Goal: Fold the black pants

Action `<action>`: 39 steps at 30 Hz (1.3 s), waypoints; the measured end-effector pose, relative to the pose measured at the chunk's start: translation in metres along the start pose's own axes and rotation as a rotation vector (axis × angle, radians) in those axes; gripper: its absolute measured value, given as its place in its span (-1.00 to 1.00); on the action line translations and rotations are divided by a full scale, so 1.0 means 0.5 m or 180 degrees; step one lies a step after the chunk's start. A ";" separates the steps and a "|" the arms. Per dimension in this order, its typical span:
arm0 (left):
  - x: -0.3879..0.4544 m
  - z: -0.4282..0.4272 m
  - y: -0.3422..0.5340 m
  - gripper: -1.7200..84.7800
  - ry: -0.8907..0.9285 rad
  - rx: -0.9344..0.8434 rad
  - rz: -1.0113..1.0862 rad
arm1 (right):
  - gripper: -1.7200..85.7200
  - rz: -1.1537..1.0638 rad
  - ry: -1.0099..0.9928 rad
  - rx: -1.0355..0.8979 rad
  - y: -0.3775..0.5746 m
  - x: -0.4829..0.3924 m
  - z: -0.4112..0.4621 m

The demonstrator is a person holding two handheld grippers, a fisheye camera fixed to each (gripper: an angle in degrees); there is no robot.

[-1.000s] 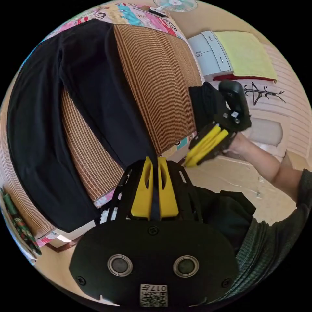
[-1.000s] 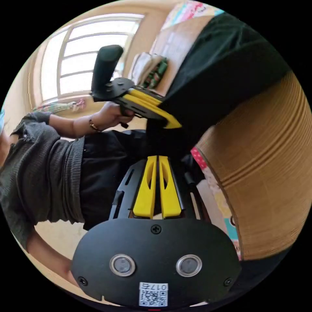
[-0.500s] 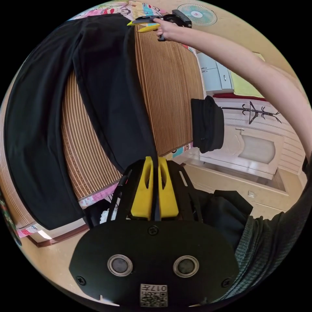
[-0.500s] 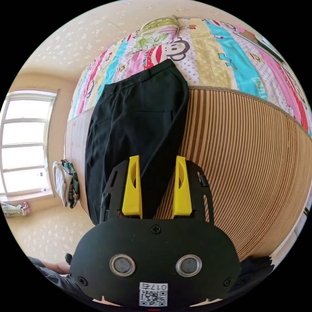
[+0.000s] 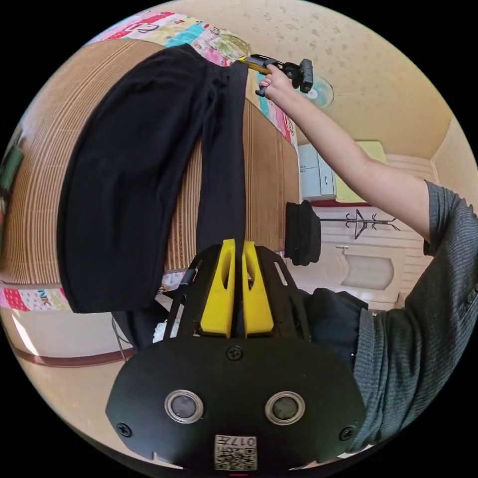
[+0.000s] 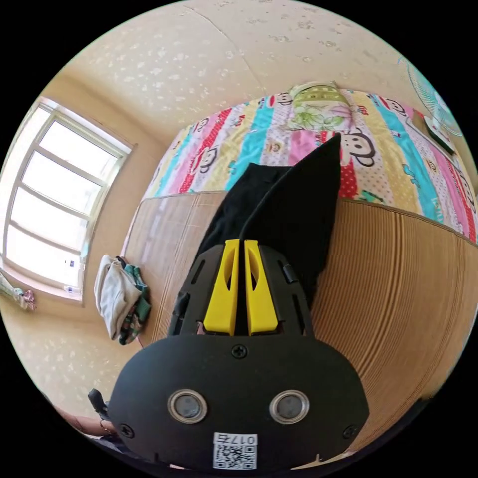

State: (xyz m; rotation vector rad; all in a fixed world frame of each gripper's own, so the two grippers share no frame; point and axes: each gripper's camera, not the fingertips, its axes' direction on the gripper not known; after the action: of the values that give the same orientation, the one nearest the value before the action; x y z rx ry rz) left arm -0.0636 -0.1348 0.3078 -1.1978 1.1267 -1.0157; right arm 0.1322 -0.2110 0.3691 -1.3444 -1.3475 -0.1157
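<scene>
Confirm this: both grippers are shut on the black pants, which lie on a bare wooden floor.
Not the floor. The left gripper view shows the pants lying on a striped bamboo mat on the bed. Both the left gripper and the right gripper are shut on them.

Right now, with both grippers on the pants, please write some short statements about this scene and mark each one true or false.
1. The left gripper is shut on a leg end of the black pants. True.
2. The right gripper is open and touches nothing. False: it is shut on the waist end of the pants.
3. The pants lie on a brown striped mat. True.
4. The bedsheet past the mat is plain white. False: it has colourful stripes with cartoon prints.
5. A small heap of clothes lies near the mat's edge by the window. True.
</scene>
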 end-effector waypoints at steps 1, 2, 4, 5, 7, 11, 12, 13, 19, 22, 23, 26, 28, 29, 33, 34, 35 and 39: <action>-0.016 -0.021 0.007 -0.98 -0.0006 0.0062 -0.0040 | -0.92 -0.0064 -0.0073 -0.0030 -0.012 -0.030 0.035; -0.049 -0.057 0.018 -0.98 -0.0040 0.0157 -0.0109 | -0.92 -0.0126 -0.0164 -0.0090 -0.023 -0.058 0.077; -0.099 -0.097 0.027 -0.98 -0.0177 0.0216 -0.0232 | -0.92 -0.0144 -0.0338 -0.0170 -0.037 -0.084 0.144; -0.133 -0.117 0.030 -0.98 -0.0294 0.0239 -0.0314 | -0.92 -0.0083 -0.0465 -0.0265 -0.044 -0.087 0.191; -0.183 -0.141 0.029 -0.98 -0.0466 0.0277 -0.0415 | -0.92 0.0112 -0.0664 -0.0388 -0.046 -0.073 0.248; -0.296 -0.153 0.006 -0.97 -0.0861 -0.0054 -0.0601 | -0.90 0.0191 -0.1314 -0.0330 0.012 -0.038 0.255; -0.322 -0.156 0.000 -0.97 -0.0849 -0.0137 -0.0638 | -0.90 0.0148 -0.1345 -0.0369 0.030 -0.036 0.249; -0.333 -0.158 -0.004 -0.97 -0.0803 -0.0177 -0.0640 | -0.89 0.0060 -0.1331 -0.0464 0.076 -0.032 0.234; -0.351 -0.203 -0.051 -0.97 -0.0529 -0.0470 -0.0460 | -0.80 0.0592 -0.0811 -0.1203 0.420 0.054 0.151; -0.321 -0.230 -0.081 -0.97 -0.0611 -0.0721 -0.0298 | -0.76 0.1263 -0.0931 -0.1537 0.595 0.098 0.138; -0.309 -0.240 -0.094 -0.97 -0.0642 -0.0820 -0.0232 | -0.75 0.1488 -0.1021 -0.1589 0.648 0.107 0.139; -0.288 -0.258 -0.131 -0.97 -0.0626 -0.1089 -0.0113 | -0.74 0.1776 -0.1125 -0.1731 0.726 0.117 0.169; -0.288 -0.261 -0.156 -0.97 -0.0536 -0.1324 -0.0113 | -0.75 0.2074 -0.1438 -0.1540 0.746 0.132 0.182; -0.292 -0.261 -0.172 -0.97 -0.0462 -0.1484 -0.0141 | -0.77 0.2375 -0.1778 -0.1281 0.760 0.149 0.187; -0.315 -0.293 -0.207 -0.98 0.0026 -0.1722 -0.0250 | -0.83 0.3164 -0.2538 -0.0417 0.810 0.194 0.183; -0.320 -0.300 -0.209 -0.98 0.0061 -0.1707 -0.0282 | -0.84 0.3179 -0.2424 -0.0393 0.812 0.202 0.172; -0.331 -0.315 -0.212 -0.98 0.0096 -0.1671 -0.0371 | -0.84 0.3142 -0.2115 -0.0552 0.806 0.209 0.158; -0.315 -0.354 -0.221 -0.98 0.0020 -0.1502 -0.0374 | -0.78 0.2496 -0.1510 -0.0866 0.748 0.209 0.126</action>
State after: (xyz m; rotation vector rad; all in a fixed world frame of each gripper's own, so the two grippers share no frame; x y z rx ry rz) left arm -0.2644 -0.0214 0.4307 -1.6508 1.3590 -0.8636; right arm 0.3975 0.0227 0.1969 -2.1358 -1.1018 0.6035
